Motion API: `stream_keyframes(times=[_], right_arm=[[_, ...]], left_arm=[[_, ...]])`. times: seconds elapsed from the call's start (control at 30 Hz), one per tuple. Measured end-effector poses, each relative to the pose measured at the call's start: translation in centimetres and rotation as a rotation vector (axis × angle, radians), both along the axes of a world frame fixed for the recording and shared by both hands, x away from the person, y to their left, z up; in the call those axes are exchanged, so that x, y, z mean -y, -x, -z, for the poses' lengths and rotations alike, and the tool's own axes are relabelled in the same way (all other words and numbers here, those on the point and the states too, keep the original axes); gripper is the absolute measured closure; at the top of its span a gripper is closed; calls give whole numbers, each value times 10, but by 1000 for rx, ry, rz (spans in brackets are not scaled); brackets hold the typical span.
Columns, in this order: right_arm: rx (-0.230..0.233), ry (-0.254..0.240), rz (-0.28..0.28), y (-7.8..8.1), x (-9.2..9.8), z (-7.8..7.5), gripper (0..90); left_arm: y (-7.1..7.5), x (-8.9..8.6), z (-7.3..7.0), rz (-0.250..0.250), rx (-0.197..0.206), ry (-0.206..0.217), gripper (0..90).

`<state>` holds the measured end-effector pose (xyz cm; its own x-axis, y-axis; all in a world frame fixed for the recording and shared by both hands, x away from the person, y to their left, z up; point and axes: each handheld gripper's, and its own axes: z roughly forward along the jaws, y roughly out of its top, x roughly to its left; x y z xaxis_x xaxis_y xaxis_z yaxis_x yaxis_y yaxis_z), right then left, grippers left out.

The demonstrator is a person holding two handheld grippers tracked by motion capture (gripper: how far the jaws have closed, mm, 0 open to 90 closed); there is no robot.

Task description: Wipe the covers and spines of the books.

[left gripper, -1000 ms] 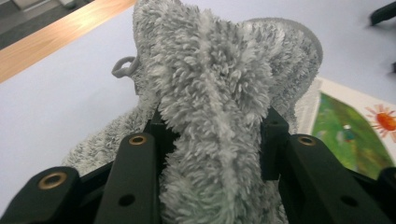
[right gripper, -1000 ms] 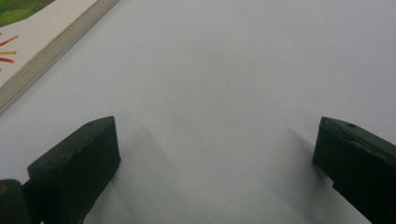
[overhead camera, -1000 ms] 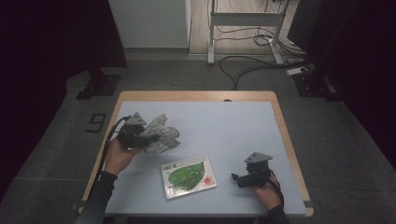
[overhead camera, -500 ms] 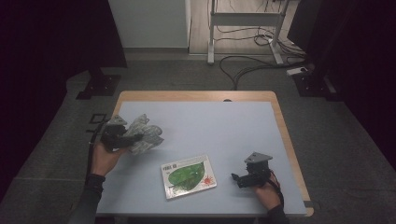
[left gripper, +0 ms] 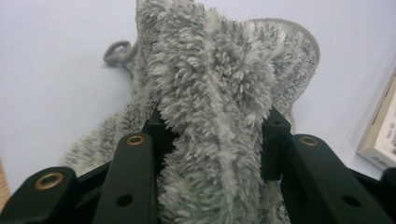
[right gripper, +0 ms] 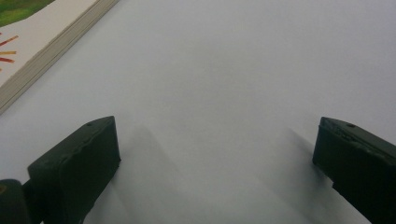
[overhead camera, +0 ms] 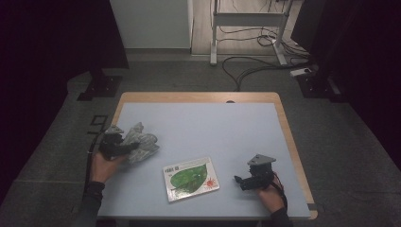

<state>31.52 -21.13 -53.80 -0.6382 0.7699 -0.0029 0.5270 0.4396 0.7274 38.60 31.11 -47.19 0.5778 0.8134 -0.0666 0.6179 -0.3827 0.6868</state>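
A fluffy grey cloth (overhead camera: 143,144) lies bunched at the table's left side. My left gripper (overhead camera: 124,145) is shut on it. In the left gripper view the pile of the cloth (left gripper: 215,79) bulges up between the black jaws of that gripper (left gripper: 215,123), whose pads press into it from both sides. A book with a green leaf on its cover (overhead camera: 190,178) lies flat near the front middle. My right gripper (overhead camera: 239,180) rests low at the front right, open, and its jaws (right gripper: 217,144) stand wide apart over bare table.
The table has a pale blue top (overhead camera: 213,123) with a wooden rim. The book's corner (left gripper: 380,135) shows to the right of the cloth, and the book's page edge (right gripper: 42,42) lies up and left of the right jaws. Dark floor with cables surrounds the table.
My left hand has carried the cloth leftward and lower, toward the table's left edge. The right gripper and the book have stayed put.
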Motion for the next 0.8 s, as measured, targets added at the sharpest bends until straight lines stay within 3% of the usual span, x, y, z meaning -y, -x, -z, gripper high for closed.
stream_keyframes(times=[0.37,0.47,0.67,0.8], right_arm=[[1,0,-1,0,0,0,3],[1,0,-1,0,0,0,3],[1,0,-1,0,0,0,3],[1,0,-1,0,0,0,3]], left_arm=[[-4,10,31,18,-47,-20,557],[-4,8,29,11,-49,-5,520],[-1,6,17,6,-27,15,276],[5,4,3,24,-3,40,164]])
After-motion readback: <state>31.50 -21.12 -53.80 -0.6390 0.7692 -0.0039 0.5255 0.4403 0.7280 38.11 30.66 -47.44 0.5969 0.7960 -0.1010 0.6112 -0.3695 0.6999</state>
